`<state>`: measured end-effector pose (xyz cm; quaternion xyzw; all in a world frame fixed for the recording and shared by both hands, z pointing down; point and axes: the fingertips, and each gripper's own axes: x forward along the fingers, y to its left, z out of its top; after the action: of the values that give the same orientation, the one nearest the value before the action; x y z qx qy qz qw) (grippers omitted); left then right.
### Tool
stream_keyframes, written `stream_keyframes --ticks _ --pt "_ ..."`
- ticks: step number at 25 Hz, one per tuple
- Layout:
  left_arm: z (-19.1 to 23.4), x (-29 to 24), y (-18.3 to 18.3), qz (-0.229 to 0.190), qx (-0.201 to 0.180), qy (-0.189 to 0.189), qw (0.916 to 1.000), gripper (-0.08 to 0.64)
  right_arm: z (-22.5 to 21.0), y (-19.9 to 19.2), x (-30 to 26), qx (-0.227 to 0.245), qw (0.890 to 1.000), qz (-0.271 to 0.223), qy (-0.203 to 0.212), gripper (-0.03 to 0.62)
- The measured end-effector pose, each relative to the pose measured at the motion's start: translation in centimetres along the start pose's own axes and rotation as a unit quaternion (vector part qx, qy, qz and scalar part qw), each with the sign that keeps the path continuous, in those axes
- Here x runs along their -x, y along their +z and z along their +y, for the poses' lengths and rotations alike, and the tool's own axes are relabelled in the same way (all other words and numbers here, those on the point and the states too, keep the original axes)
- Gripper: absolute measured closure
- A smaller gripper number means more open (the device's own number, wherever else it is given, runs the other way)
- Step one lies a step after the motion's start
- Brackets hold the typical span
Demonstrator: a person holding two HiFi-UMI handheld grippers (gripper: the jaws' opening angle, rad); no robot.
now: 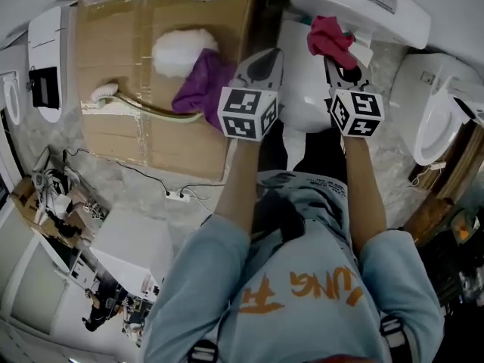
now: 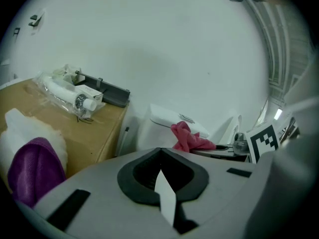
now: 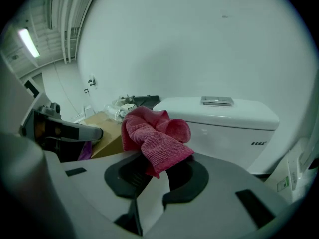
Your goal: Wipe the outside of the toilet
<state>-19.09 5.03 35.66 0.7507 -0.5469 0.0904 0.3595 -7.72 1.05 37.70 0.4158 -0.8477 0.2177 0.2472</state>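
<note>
Cloth (image 3: 157, 136), pink, ribbed, soft fabric, pinched by one end in the right gripper (image 3: 158, 172); jaws clamped on it, the rest bunched above the tips. Judged light, limp and prone to fold over itself unless pressed flat; a deeper bite nearer its middle would offer more wiping face. White glazed ceramic toilet (image 3: 227, 117) straight ahead of that gripper, cistern just beyond the cloth; contact not apparent; hard, slick, fixed, so nothing there to grasp. Left gripper (image 2: 160, 152) clenched on nothing, level with the right gripper and to its left. Bowl sides and base hidden beneath both grippers and the person's arms in the head view; cistern's lower part cut off behind the right gripper's body.
</note>
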Motion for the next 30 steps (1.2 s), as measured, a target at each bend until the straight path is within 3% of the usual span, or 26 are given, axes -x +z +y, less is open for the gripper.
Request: stream_keyframes --ticks 4,9,12,17,21,26,30 --pt "1.3 -1.6 -0.5 0.0 0.002 -0.011 0.9999 0.535 2.1 0.0 -2.7 0.024 0.999 0.001 0.023 0.489" --pt "1.0 -3.3 1.2 -0.049 0.069 -0.033 0.9959 0.535 2.2 0.3 -5.5 0.05 0.998 -0.003 0.029 0.489" --pt "1.8 -4.7 0.7 -0.054 0.06 -0.026 0.9964 0.535 1.7 0.8 -7.5 0.052 0.998 -0.016 0.027 0.489" --pt "4.7 -6.6 -2.1 -0.041 0.087 -0.006 0.9953 0.535 2.0 0.9 -10.1 0.062 0.997 -0.031 0.039 0.489" --pt "4.9 -7.5 -3.8 -0.025 0.071 -0.01 0.9971 0.535 1.3 1.1 -10.6 0.03 0.998 -0.047 0.035 0.489" --pt "5.3 -8.2 -4.5 -0.043 0.123 0.0 0.9914 0.535 -0.1 1.8 -10.2 -0.01 0.997 -0.074 0.028 0.489" --pt "4.8 -9.0 -4.8 -0.036 0.111 0.0 0.9931 0.535 -2.1 1.0 -9.8 -0.037 0.996 -0.083 0.015 0.489"
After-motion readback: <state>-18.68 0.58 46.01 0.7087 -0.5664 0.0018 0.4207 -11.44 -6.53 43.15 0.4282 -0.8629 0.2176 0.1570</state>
